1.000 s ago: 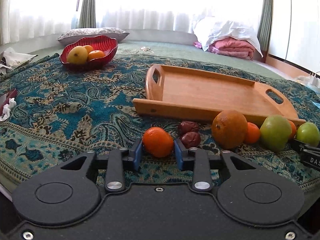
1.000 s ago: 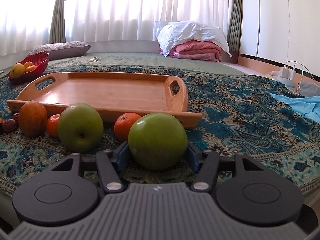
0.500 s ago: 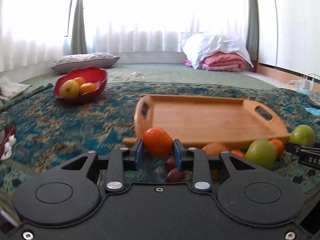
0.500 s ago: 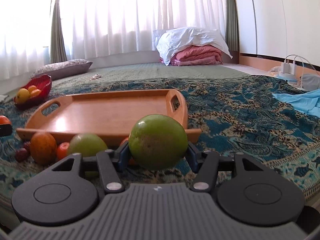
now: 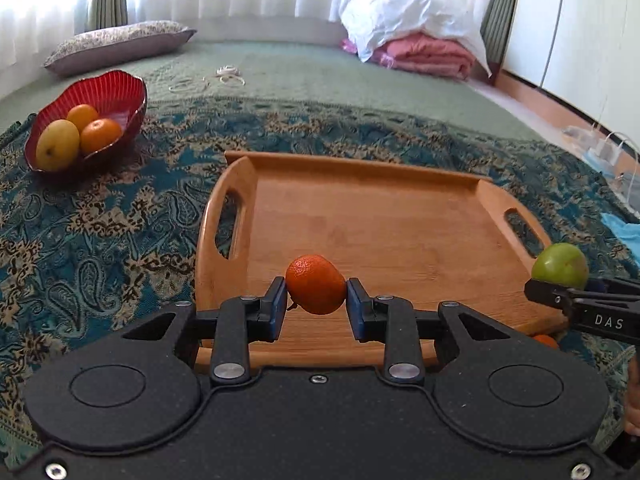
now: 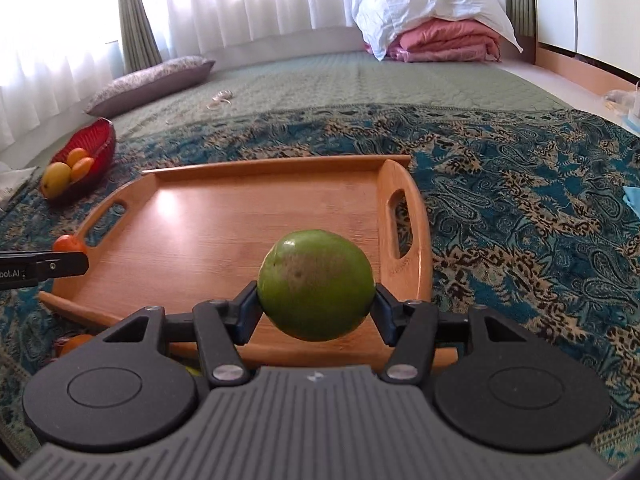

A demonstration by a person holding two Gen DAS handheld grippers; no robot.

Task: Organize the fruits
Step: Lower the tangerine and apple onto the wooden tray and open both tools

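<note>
**Both claws loaded above the wooden tray**

Largest in my feeds is the teal paisley woven spread (image 5: 100,216), its pattern dense and slightly nubby, laid over a plain quilted green mat (image 5: 320,76). On the spread sits the rectangular wooden tray (image 5: 400,216) with raised edges, rounded ends and a cut-out handle slot at each end; its surface is smooth, grained and bare, with a bright sheen in my right wrist view.

Far back I see a folded pink blanket under a white pillow (image 6: 432,12) and a flat patterned cushion (image 5: 116,40). Off to the tray's left stands a ribbed, glossy red bowl (image 5: 112,92) with a scalloped rim, holding a yellow fruit and two orange ones.

My right gripper (image 6: 316,304) has its blue-padded fingers clamped on a round green apple (image 6: 316,284), smooth-skinned with a dull brownish patch, held in the air over the tray's near right part.

My left gripper (image 5: 316,300) is pinching a small orange mandarin (image 5: 316,284) with pebbled skin, off the surface above the tray's near edge.

A little orange fruit (image 5: 546,340) peeks out on the spread by the tray's near right corner.
</note>
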